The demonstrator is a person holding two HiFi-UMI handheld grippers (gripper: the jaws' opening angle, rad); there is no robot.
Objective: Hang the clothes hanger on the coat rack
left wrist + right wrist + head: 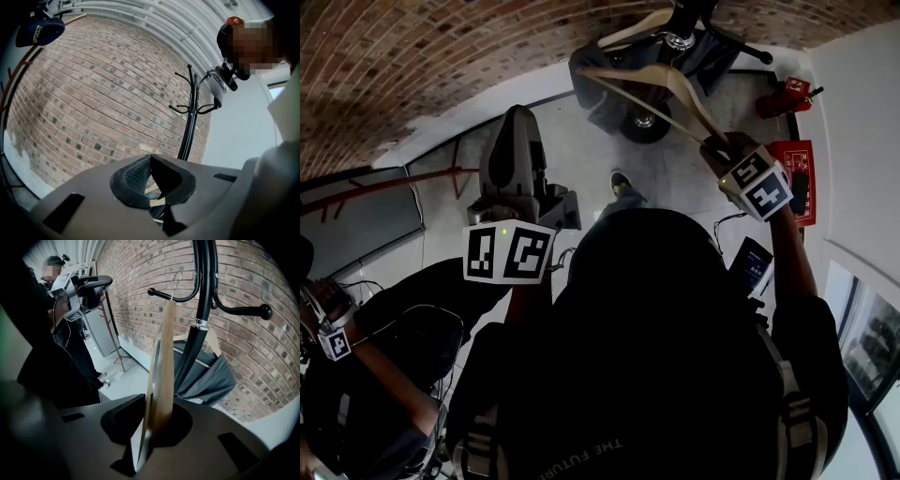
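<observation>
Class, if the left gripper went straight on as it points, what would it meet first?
Left gripper: probably the brick wall first; the coat rack stands just right of its line, but depth is unclear.

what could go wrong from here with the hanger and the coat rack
The right tongs pinch the wooden hanger at one end only, so it could twist or slip.
Its wire hook is at an arm of the coat rack, but I cannot tell if it is seated; releasing now might drop it.
It could knock the grey garment hanging there.
</observation>
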